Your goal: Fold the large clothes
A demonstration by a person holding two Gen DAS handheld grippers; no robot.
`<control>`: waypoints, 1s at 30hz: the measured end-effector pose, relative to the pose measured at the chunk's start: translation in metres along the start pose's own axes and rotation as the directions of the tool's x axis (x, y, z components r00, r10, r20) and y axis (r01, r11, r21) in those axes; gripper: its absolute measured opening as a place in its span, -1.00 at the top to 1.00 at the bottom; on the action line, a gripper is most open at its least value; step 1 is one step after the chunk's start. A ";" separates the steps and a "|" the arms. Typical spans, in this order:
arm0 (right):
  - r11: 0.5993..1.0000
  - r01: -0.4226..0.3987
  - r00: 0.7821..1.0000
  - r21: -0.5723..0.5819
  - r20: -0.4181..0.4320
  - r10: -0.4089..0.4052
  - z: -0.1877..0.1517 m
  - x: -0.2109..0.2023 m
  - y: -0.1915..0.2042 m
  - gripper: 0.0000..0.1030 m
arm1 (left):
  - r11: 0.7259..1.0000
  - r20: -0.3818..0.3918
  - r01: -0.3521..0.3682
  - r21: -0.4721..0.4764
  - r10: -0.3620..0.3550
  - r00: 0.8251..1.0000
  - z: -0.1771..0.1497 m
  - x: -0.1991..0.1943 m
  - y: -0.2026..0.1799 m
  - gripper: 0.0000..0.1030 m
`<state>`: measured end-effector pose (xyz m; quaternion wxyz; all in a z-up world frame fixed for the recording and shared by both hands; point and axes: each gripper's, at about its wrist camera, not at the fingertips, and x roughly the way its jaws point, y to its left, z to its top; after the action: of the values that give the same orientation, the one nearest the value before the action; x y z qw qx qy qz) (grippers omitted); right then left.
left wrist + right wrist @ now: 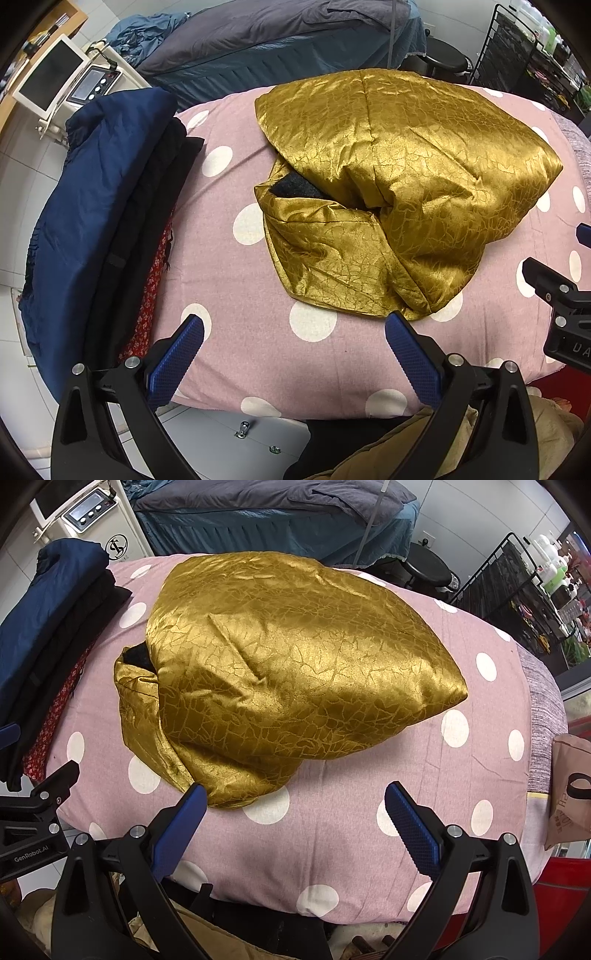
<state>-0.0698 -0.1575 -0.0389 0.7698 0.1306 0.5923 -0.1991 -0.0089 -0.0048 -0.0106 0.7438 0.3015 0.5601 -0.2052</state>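
1. pink polka-dot bed cover (258, 354) is the work surface; a second bed with grey and teal bedding (258, 33) sits behind it, a white machine with a screen (55, 77) past the far-left corner, and a black wire rack (517, 590) and round stool (424, 568) off the far-right side.
2. gold padded garment (288, 672) sits mid-bed, already bundled into a rough fold; dark lining (295, 186) shows at its left opening and a loose flap hangs toward the near edge.
3. stack of folded clothes (110, 206), navy on top, lies along the left edge, apart from the gold piece.
4. left gripper (293, 354) has its jaws spread wide, holding nothing, just short of the gold hem. right gripper (295, 830) is the same, its left pad touching or just beside the hem.
5. risks: fabric looks slick and puffy, so a shallow pinch may slip or grab one layer only and the bundle springs open; dragging it left could knock the stack.
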 end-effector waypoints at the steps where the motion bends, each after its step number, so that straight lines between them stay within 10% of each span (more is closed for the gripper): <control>1: 1.000 0.000 1.000 0.000 0.000 0.000 0.000 0.000 0.000 -0.85 | 1.000 0.000 0.000 0.000 0.000 1.000 0.000 0.000 0.000 -0.88; 25: 1.000 0.000 1.000 0.004 -0.004 0.000 -0.001 0.005 -0.002 -0.85 | 0.999 -0.023 0.035 0.014 -0.034 0.999 0.001 0.010 -0.002 -0.88; 30: 0.996 0.014 0.990 0.092 0.141 -0.027 0.000 -0.012 -0.027 -0.85 | 0.994 0.002 0.109 -0.011 -0.109 0.994 0.003 0.026 0.012 -0.87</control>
<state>-0.0845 -0.1794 -0.0264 0.8011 0.1450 0.5277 -0.2424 0.0080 0.0028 -0.0325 0.7337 0.2663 0.5762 -0.2425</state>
